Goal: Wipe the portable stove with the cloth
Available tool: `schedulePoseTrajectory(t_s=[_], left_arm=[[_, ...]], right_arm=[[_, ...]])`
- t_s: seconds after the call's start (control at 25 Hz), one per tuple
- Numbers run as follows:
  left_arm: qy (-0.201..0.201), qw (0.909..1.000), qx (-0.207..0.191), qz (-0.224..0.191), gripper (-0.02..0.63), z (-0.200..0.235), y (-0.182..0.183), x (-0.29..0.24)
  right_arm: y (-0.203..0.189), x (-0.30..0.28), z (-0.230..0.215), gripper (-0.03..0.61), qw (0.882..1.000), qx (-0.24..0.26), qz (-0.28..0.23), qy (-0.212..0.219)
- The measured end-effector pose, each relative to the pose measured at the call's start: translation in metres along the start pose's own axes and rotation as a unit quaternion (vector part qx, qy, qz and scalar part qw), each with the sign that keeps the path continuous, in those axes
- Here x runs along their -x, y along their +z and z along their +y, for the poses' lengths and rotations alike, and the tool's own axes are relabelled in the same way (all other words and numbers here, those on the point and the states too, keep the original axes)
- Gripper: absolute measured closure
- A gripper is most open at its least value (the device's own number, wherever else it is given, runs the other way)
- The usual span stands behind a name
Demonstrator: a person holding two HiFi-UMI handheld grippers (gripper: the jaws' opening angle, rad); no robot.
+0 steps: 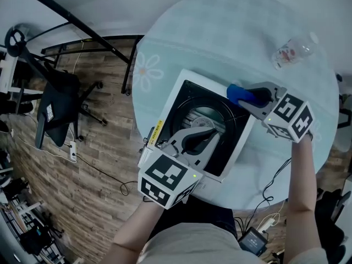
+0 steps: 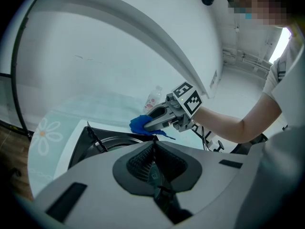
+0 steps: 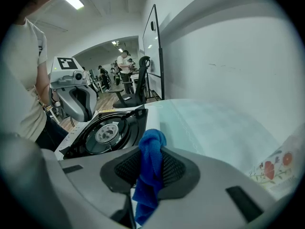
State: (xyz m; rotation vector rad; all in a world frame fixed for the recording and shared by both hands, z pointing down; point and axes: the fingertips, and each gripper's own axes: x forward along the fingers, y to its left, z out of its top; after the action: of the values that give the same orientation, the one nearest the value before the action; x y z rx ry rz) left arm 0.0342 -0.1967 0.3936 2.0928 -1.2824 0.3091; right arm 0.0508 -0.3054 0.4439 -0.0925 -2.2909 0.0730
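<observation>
**Q:** What is shown, and where is the cloth?

**A:** A white-bodied portable stove with a black top and a round burner stands on a round table covered in pale green fabric. The small blue terry cloth is clamped between the jaws of the right gripper, bunched and hanging below them. It sits at the stove's far right corner, on or just over the white rim; contact cannot be confirmed.

**Q:** And the other claw?

**A:** The left gripper has its jaws together with nothing between them. It is held over the stove's near edge, and whether it presses down is not clear.

**Q:** How far along is the wiping?

**A:** Judged early or midway. The cloth is in hand and at the stove, but no surface shows a wiped or unwiped difference. The burner pan, black top and near rim probably remain. A clear plastic bottle lies well apart on the table.
</observation>
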Motion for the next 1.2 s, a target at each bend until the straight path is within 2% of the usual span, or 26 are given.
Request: schedulePoseTrajectory(t_s=[0.68,1.2], left_arm=[[-0.035,0.9992,-0.006,0.019,0.586,-0.005,-0.013,-0.004],[-0.070,0.9968,-0.017,0.035,0.586,-0.013,-0.030,0.009]], right_arm=[[-0.039,0.034,-0.003,0.482,0.992,-0.101,-0.035,-0.068],[-0.064,0.043,0.026,0.482,0.973,-0.180,-0.049,-0.137]])
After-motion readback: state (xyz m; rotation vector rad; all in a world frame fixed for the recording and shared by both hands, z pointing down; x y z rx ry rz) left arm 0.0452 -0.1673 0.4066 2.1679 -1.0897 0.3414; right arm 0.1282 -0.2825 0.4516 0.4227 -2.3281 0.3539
